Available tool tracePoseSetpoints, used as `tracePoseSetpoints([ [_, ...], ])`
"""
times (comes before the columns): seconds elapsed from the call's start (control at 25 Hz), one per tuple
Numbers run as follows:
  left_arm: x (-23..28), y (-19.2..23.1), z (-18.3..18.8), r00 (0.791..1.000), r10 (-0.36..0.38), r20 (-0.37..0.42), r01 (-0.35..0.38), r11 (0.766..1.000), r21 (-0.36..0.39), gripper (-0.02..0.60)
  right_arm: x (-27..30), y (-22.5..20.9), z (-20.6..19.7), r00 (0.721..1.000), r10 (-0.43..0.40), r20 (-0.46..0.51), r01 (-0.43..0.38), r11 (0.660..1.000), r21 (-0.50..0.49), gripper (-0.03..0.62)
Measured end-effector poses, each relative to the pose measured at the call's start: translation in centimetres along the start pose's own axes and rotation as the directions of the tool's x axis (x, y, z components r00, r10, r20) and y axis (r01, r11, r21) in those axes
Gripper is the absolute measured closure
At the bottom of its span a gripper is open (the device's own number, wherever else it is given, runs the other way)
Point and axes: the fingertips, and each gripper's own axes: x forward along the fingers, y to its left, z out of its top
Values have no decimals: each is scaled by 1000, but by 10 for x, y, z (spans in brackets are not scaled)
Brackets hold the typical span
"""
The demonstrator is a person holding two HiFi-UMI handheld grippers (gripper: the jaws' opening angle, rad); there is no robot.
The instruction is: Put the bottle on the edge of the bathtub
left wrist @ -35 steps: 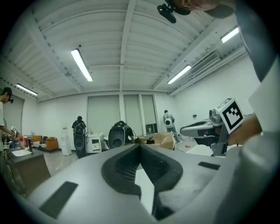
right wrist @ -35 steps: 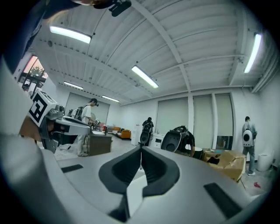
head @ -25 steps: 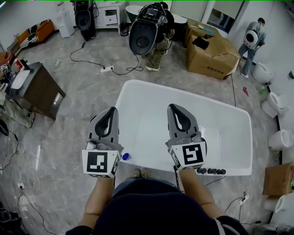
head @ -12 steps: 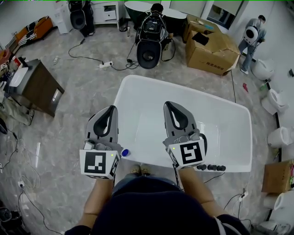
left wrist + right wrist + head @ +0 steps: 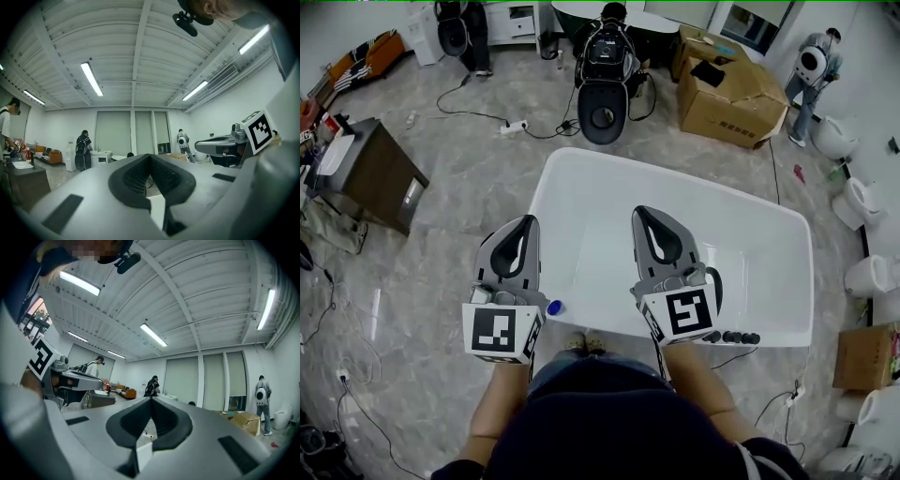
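The white bathtub (image 5: 581, 178) fills the middle of the head view. A small blue round cap (image 5: 554, 307), which looks like the top of the bottle, shows at the tub's near left corner, right beside my left gripper's marker cube. The rest of it is hidden, and I cannot tell whether it stands on the rim. My left gripper (image 5: 528, 223) is over the tub's left edge, shut and empty (image 5: 150, 157). Over the tub's inside, my right gripper (image 5: 644, 214) is also shut with nothing in it (image 5: 151, 399). Both point away from me at about the same height.
Black knobs (image 5: 731, 337) sit on the tub's near right rim. A dark cabinet (image 5: 380, 178) stands at the left and a cardboard box (image 5: 731, 98) at the back right. A person with a backpack rig (image 5: 605, 80) is beyond the tub. Toilets (image 5: 867, 277) line the right wall, and cables cross the floor.
Both grippers stay shut and almost still. The view has drifted a little, and the person beyond the tub has shifted position.
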Motion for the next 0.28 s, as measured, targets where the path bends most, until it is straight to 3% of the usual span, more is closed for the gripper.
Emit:
tracePoseSetpoints([
  [0.28,-6,0,-4,1000,-8,-2,8,1000,-6,558,-5,5,0,1000,-7,2,7,1000,-5,566],
])
